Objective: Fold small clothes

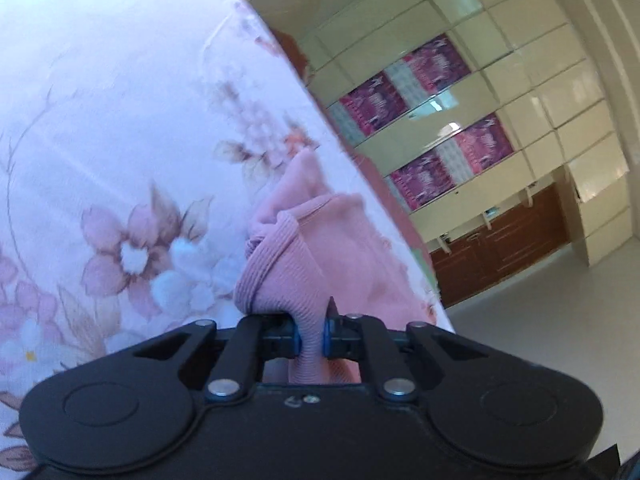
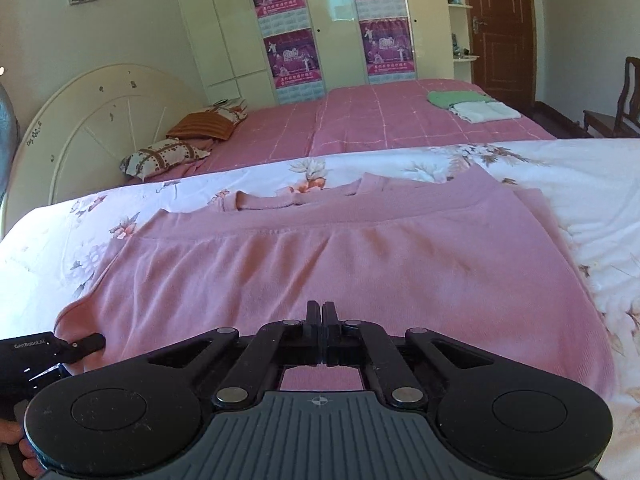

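Pink garment (image 2: pixel 320 264): soft knit, fine ribbed texture at band and edges, broad flat panel w/ shallow lengthwise creases; lies spread on floral sheet (image 2: pixel 580 184), ribbed band running across far side, a sleeve or collar piece bunched beyond it. Left tongs (image 1: pixel 310 338): black plastic, blue-edged pads, clamped on a gathered ribbed fold of the garment's edge, cloth pinched into a narrow rope between the pads; in right-wrist view the same tongs (image 2: pixel 94 342) meet the garment's near left corner. Right tongs (image 2: pixel 322 334): black linkage arms, metal pivot pins, grey ribbed body; fingers pressed together, nothing visibly between them, positioned over garment's near edge. Floral sheet: white ground, printed pink and brown blossoms, lightly rumpled, covers near part of bed. Beyond: pink checked bedspread (image 2: pixel 360 120), patterned pillows (image 2: pixel 168 156), cream rounded headboard (image 2: pixel 100 120), folded green and white cloths (image 2: pixel 472 106) at far corner. Room: glossy cream wardrobe (image 2: pixel 224 24) w/ magenta posters (image 2: pixel 292 52), brown wooden door (image 2: pixel 500 28), wooden chair (image 2: pixel 616 108) at right.
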Tool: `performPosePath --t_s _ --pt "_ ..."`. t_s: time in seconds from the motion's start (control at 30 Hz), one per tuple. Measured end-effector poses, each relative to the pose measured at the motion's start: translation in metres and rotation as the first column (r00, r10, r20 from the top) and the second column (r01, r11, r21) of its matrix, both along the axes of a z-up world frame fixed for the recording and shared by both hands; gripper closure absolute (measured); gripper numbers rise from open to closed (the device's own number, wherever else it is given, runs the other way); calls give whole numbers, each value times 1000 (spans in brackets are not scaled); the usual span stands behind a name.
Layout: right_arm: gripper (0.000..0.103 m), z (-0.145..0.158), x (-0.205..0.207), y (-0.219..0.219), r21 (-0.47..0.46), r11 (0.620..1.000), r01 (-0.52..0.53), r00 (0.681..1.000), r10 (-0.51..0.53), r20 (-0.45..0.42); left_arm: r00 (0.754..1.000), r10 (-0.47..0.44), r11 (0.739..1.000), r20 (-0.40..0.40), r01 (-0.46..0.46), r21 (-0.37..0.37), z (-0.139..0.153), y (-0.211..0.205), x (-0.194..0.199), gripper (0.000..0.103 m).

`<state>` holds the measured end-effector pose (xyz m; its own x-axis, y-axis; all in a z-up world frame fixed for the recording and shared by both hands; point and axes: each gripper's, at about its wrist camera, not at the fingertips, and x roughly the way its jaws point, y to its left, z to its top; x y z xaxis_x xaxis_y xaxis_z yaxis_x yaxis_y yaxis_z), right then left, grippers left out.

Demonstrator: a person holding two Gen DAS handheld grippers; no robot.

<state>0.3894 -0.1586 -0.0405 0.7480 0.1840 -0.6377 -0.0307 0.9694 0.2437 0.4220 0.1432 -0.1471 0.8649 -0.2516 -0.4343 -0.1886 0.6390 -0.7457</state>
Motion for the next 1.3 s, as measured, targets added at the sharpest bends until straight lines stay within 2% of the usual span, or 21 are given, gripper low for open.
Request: performPosePath --t_s 0.07,0.13,0.17,0.2,0.27,0.43,0.53,0.67,0.73,0.8,0.87,0.9,0.93,0.97,1.0,1.03,1.1,1.17,1.23,1.27,1.3 --pt "103 2 10 9 -4 999 -33 999 33 27 998 -19 999 55 18 36 5 -1 -11 94" --pt "103 -5 21 17 4 998 -69 997 69 33 999 -24 999 33 23 46 -6 0 -16 92" --pt "103 -14 27 20 8 996 -92 996 92 18 1000 -12 1000 1 12 12 -16 2 -18 90" --pt "103 -26 35 24 6 994 -113 993 113 -21 999 10 999 -32 -11 -34 -24 6 -19 83" --pt "103 -50 46 28 -19 991 -136 987 134 -95 999 36 996 -22 -38 -85 -28 10 -20 82" --pt "103 -43 35 12 58 988 -146 989 147 -11 994 103 988 -38 -106 -113 -21 3 -11 60" --pt "103 -51 43 14 43 982 -185 981 187 -50 984 160 980 -76 -167 -108 -20 0 -7 60" --pt "103 -51 48 7 73 974 -215 975 218 -37 972 209 946 -106 -229 -229 -22 -8 -26 53" --pt "103 -53 50 3 93 968 -231 972 235 -30 976 191 951 -105 -210 -227 -25 -22 -35 52" --pt "103 -55 50 0 108 963 -247 968 251 -22 976 197 965 -94 -210 -156 -24 -29 -31 54" --pt "103 -56 51 -3 123 958 -259 965 263 -21 969 231 954 -89 -243 -174 -26 -22 -20 55" --pt "103 -55 53 -4 129 957 -261 964 266 -25 966 243 952 -88 -255 -169 -25 -19 -12 55" --pt "103 -53 54 -5 130 958 -257 965 262 -24 965 248 956 -91 -259 -141 -24 -17 -5 60" --pt "103 -51 54 -6 131 960 -248 968 252 -18 965 242 962 -98 -252 -109 -23 -16 2 68" --pt "103 -51 54 -8 141 960 -243 969 248 -15 968 225 969 -115 -234 -77 -24 -15 9 93" --pt "103 -52 55 -9 150 959 -243 968 249 -24 969 199 976 -143 -209 -58 -26 -14 14 93" --pt "103 -56 56 -8 152 958 -242 968 249 -30 974 200 977 -105 -207 -59 -17 -13 9 94" --pt "103 -53 55 -7 146 960 -237 969 244 -28 980 187 982 -62 -188 -12 -5 -18 2 94" --pt "103 -50 50 -9 157 958 -238 971 239 15 984 160 987 -81 -158 34 -1 -25 4 94" --pt "103 -52 50 -7 155 955 -252 967 252 15 984 152 988 -92 -148 53 2 -29 4 94" --pt "103 -59 54 -5 154 955 -255 965 261 -21 987 146 988 -70 -142 65 8 -33 2 94"
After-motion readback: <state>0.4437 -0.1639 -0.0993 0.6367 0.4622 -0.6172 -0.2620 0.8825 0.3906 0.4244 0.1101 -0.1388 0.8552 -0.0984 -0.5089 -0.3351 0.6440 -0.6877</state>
